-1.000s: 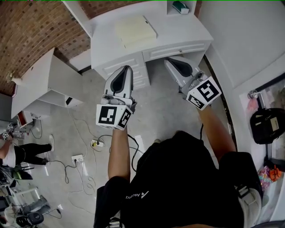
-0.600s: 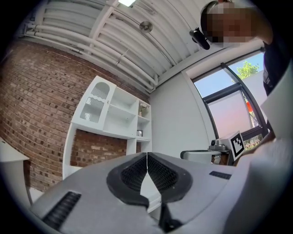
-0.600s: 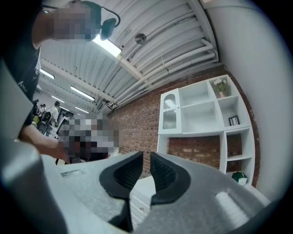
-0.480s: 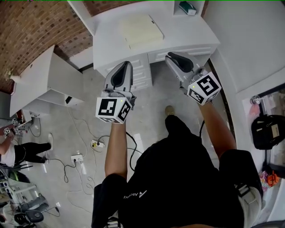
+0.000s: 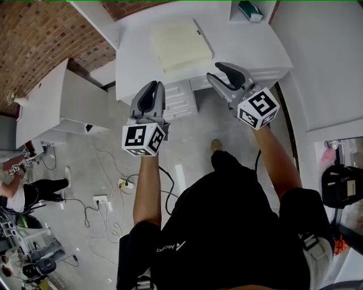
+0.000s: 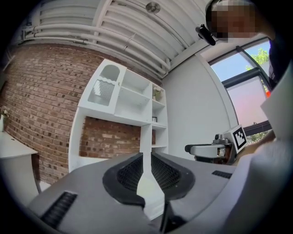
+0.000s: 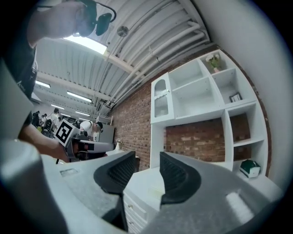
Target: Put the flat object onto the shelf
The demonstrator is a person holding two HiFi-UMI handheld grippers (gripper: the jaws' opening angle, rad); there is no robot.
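The flat object (image 5: 178, 45) is a pale cream slab lying on the white desk top (image 5: 244, 45); it also shows low between the right jaws (image 7: 155, 188). The white shelf unit (image 6: 132, 98) (image 7: 201, 91) rises behind the desk against the brick wall. My left gripper (image 5: 151, 86) hovers over the floor just before the desk's drawers; its jaws are opening, a narrow gap between them (image 6: 146, 171) and nothing in it. My right gripper (image 5: 222, 70) reaches the desk's front edge; its jaws (image 7: 147, 171) are opening too and hold nothing.
Desk drawers (image 5: 181, 99) face me. A second white desk (image 5: 51, 107) stands to the left. Cables and a power strip (image 5: 122, 184) lie on the floor. A green box (image 5: 249, 10) (image 7: 250, 167) sits in a low shelf compartment. A white wall closes the right.
The person has stepped toward the desk. Both grippers have moved forward, and the right one now reaches the desk's front edge.
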